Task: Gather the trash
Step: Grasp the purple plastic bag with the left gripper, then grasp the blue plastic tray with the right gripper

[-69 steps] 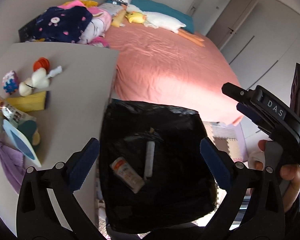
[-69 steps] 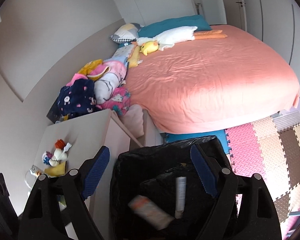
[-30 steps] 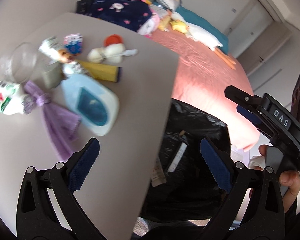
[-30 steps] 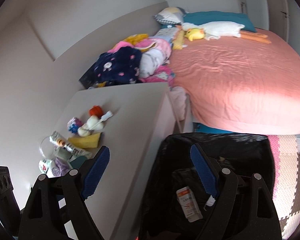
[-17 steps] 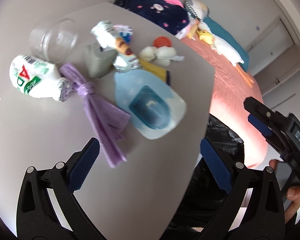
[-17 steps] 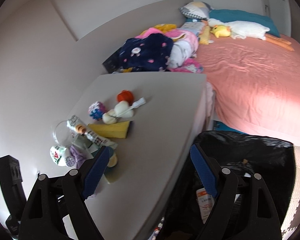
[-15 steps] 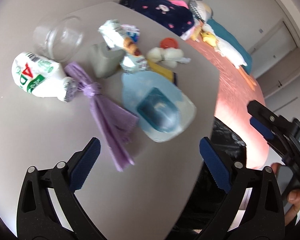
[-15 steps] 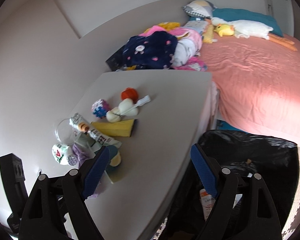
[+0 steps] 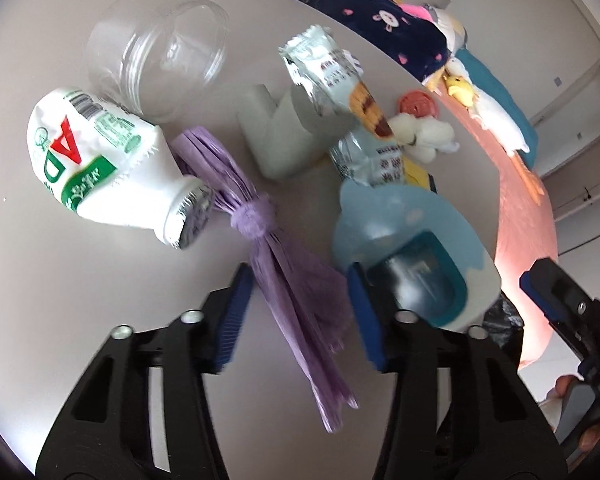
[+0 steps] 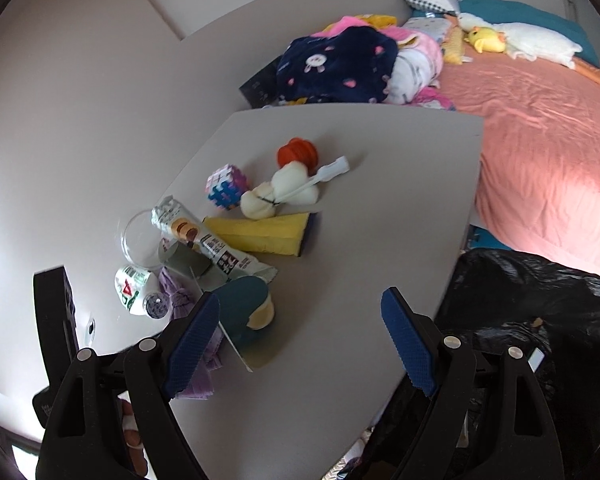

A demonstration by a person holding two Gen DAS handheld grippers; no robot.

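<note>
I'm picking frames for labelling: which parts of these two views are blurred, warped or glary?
Left wrist view: motion smear on the purple bag and white bottle; fisheye bends the table edge. Right wrist view: sharper, with bright sunlight on the pink bed and dark lens corners; the black trash bag is underexposed.

A crinkly purple plastic bag (image 9: 296, 280) is lying on the matt grey tabletop (image 9: 80, 300); the clear jar (image 9: 160, 52) is looking glossy, possibly plastic; the wrapper (image 9: 332, 76) is shining foil-like.
</note>
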